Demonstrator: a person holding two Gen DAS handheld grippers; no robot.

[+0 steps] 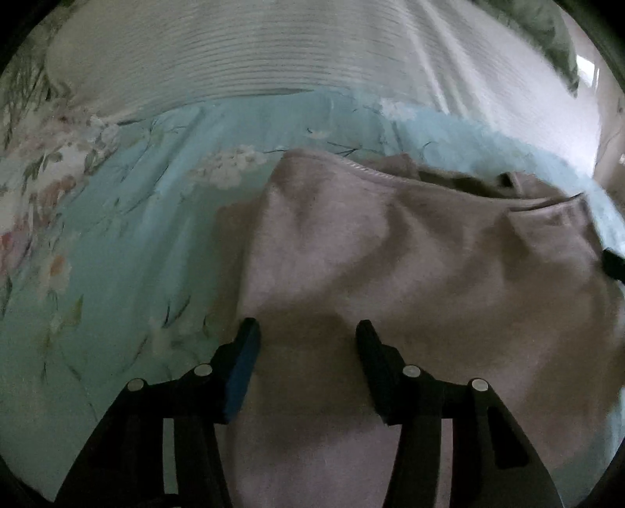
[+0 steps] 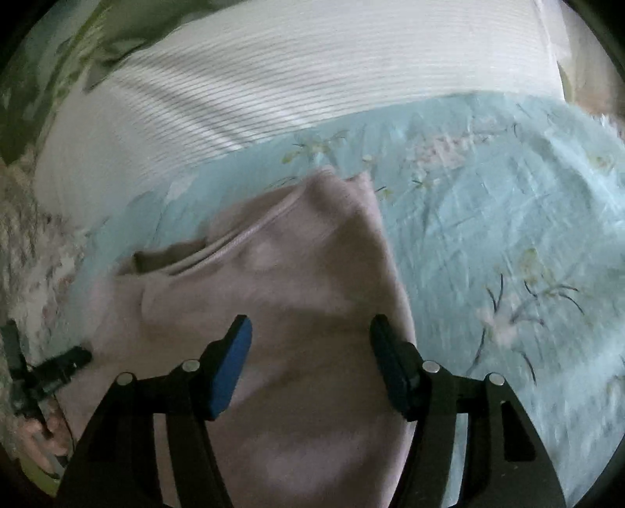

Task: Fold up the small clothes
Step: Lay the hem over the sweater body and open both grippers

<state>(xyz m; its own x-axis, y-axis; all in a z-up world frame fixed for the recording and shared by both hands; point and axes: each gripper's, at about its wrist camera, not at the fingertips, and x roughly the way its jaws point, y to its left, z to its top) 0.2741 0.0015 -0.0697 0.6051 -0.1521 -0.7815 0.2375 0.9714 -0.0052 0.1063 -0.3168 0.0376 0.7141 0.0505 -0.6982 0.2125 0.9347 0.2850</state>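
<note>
A small pale pink garment [image 1: 390, 254] lies spread on a light blue floral bed sheet [image 1: 117, 234]. Its ribbed neckline [image 1: 363, 168] is at the far edge. My left gripper [image 1: 308, 332] is open and empty, just above the garment near its left edge. In the right wrist view the same garment [image 2: 273, 293] shows with its neckline [image 2: 242, 238] to the far left. My right gripper [image 2: 310, 330] is open and empty over the garment near its right edge. The left gripper also shows at the left of the right wrist view [image 2: 62, 365].
A white ribbed pillow [image 1: 234, 50] lies beyond the garment, also in the right wrist view [image 2: 293, 78]. A green cloth [image 1: 547, 35] sits at the far right corner. Bare sheet [image 2: 508, 234] extends to the right of the garment.
</note>
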